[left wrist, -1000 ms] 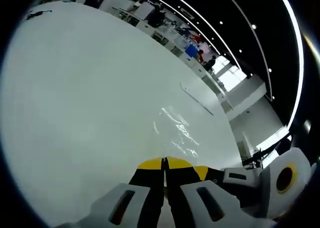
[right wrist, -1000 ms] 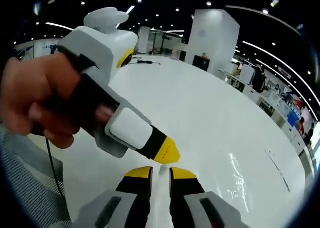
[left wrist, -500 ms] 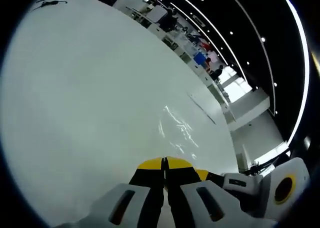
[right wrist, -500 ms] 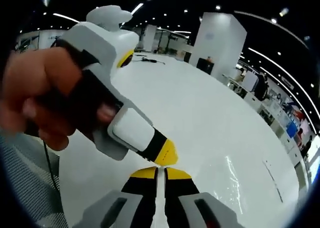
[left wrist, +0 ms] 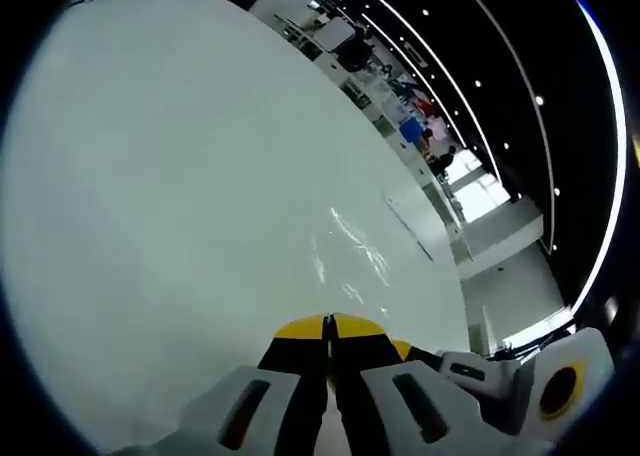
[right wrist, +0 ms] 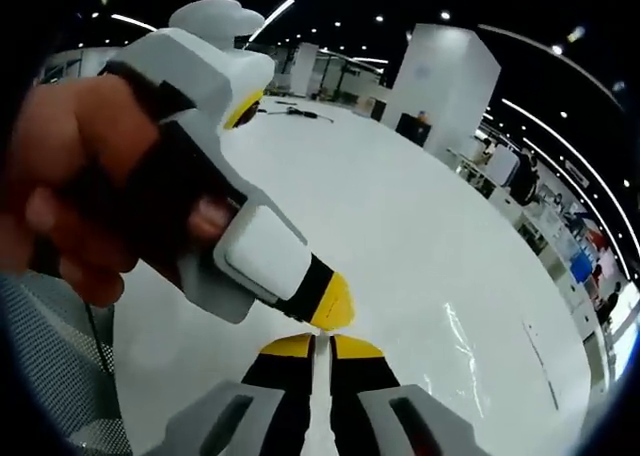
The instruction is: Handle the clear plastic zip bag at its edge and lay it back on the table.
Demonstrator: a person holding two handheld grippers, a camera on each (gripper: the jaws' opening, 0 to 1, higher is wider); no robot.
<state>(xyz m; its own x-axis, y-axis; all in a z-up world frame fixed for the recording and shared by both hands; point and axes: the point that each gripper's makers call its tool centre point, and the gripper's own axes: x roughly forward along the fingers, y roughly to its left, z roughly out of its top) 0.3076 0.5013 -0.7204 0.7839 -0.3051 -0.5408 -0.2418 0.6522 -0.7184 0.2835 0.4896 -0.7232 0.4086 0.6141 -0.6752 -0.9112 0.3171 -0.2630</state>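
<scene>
**Both tongs pinch the near edge of the clear bag over the white table**

In the left gripper view, the left gripper (left wrist: 327, 326) has its yellow-tipped jaws pressed together with no gap between them, nipped on the near edge of the clear plastic zip bag (left wrist: 352, 261). The bag spreads out ahead of the jaws over the white table (left wrist: 180, 176), picked out mainly by bright glints and creases, with its straight far edge lying further ahead and to the right. Just to the right of these jaws, the right gripper (left wrist: 402, 348) comes in with its yellow tip close beside them.

In the right gripper view, the right gripper (right wrist: 322, 344) shows its jaws nearly together, a thin pale strip of the zip bag (right wrist: 470, 351) caught between them. The film reaches ahead and right of the jaws, shown by faint reflections on the table (right wrist: 400, 226). The left gripper (right wrist: 328, 301) slants down from the upper left, its yellow tip just above the right jaws, almost touching them. A hand (right wrist: 85, 201) wraps around its dark grip. A black cable (right wrist: 295, 114) lies far ahead on the tabletop
</scene>
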